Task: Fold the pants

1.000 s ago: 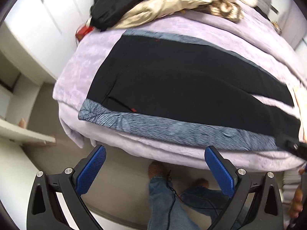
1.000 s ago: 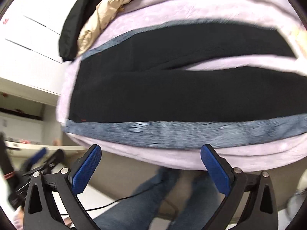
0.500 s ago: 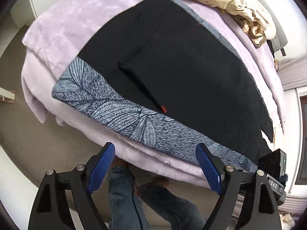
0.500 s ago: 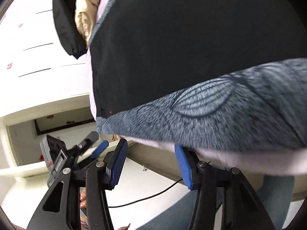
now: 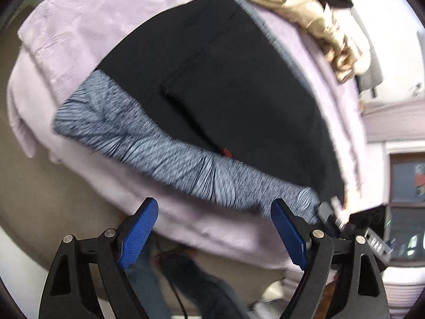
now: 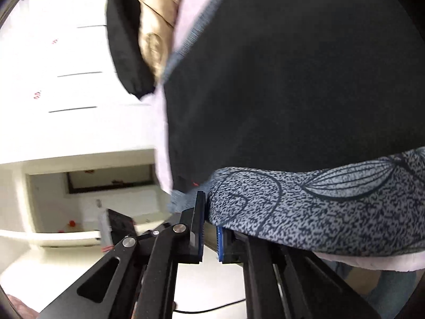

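Right gripper (image 6: 209, 226): black two-finger tool with blue ribbed pads, jaws drawn almost together. The right wrist view shows the near edge of the grey leaf-patterned side panel (image 6: 318, 207) of the black stretch pants (image 6: 292, 79) lying over and between the pads, so I judge the cloth pinched there, at the hem end of the near leg.

Left gripper (image 5: 212, 218): same make, jaws standing wide. Nothing is between the pads; it hangs just off the bed edge, short of the patterned panel (image 5: 164, 156), over the pale lilac plush blanket (image 5: 79, 26).

The pants lie spread flat on that blanket, both legs laid out lengthwise, waist towards the far corner. No fold is visible in either view.

Beyond the pants, a heap of beige and black garments (image 5: 313, 18) sits at the far side of the bed. A person's jeans-clad legs (image 5: 202, 287) show below the bed edge.

Assessment: the task is at its opening stage. One grip appears taken; the second is not yet made. All folding remains.
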Demonstrator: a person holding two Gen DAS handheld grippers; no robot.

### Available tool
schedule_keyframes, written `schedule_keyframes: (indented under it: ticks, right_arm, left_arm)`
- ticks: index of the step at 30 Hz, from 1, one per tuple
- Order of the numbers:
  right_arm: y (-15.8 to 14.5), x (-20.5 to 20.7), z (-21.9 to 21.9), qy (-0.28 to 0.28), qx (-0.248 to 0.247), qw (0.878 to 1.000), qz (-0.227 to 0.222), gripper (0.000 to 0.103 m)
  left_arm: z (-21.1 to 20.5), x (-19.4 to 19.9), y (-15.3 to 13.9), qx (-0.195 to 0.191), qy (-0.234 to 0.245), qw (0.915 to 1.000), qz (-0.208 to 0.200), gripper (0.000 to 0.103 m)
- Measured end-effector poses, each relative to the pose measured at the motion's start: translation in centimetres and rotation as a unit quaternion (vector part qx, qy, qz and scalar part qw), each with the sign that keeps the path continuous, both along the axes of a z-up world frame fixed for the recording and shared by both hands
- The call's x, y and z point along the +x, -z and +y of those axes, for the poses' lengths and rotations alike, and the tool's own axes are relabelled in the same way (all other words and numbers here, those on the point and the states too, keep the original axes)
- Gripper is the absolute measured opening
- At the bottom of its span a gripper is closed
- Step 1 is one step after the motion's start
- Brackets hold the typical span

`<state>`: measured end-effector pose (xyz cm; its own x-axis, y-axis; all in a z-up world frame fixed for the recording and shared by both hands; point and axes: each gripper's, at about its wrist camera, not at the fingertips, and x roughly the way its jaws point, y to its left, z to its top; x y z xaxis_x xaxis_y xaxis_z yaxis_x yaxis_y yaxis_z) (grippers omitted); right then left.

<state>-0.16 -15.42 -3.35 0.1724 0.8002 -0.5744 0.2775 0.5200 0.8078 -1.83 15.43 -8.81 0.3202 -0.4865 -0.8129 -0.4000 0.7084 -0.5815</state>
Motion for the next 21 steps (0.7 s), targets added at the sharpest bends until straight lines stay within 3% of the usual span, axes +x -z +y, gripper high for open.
schedule_keyframes:
  ticks: [5, 6, 8, 10, 13, 17, 21]
  right_arm:
    - [-0.7, 0.0, -0.2, -0.009, -0.003, 1.0, -0.008, 0.008]
    - [-0.7, -0.2, -0.2, -0.011, -0.005, 1.0, -0.006, 0.008]
    - [0.0, -0.6, -0.3, -0.009, -0.003, 1.0, 0.002, 0.009]
    - [0.8, -1.0, -0.9, 0.003, -0.008, 1.0, 0.016, 0.014]
    - [1.4, -2.0, -3.0, 0.031, -0.02, 0.999, 0.021, 0.036]
    - [2.5, -3.3, -6.3, 0.096, 0.001, 0.994, 0.042, 0.036]
    - [4.9, -5.5, -9.1, 0.18, 0.049, 0.977, 0.101, 0.036]
  left_arm:
    - [1.5, 1.7, 0.7, -0.018, -0.054, 0.9984, -0.002, 0.087]
    - [1.8, 2.0, 0.7, -0.008, -0.061, 0.9981, -0.005, 0.069]
    - [2.0, 2.4, 0.8, 0.009, -0.05, 0.9987, -0.002, 0.049]
    - [2.1, 2.6, 0.6, 0.018, -0.036, 0.9991, -0.009, 0.038]
    - [2.1, 3.1, 0.1, 0.029, -0.011, 0.9994, -0.014, 0.037]
    - [1.8, 3.9, -0.2, 0.038, 0.012, 0.9992, -0.009, 0.037]
    - [1.6, 4.6, 0.2, 0.049, 0.026, 0.9984, 0.006, 0.037]
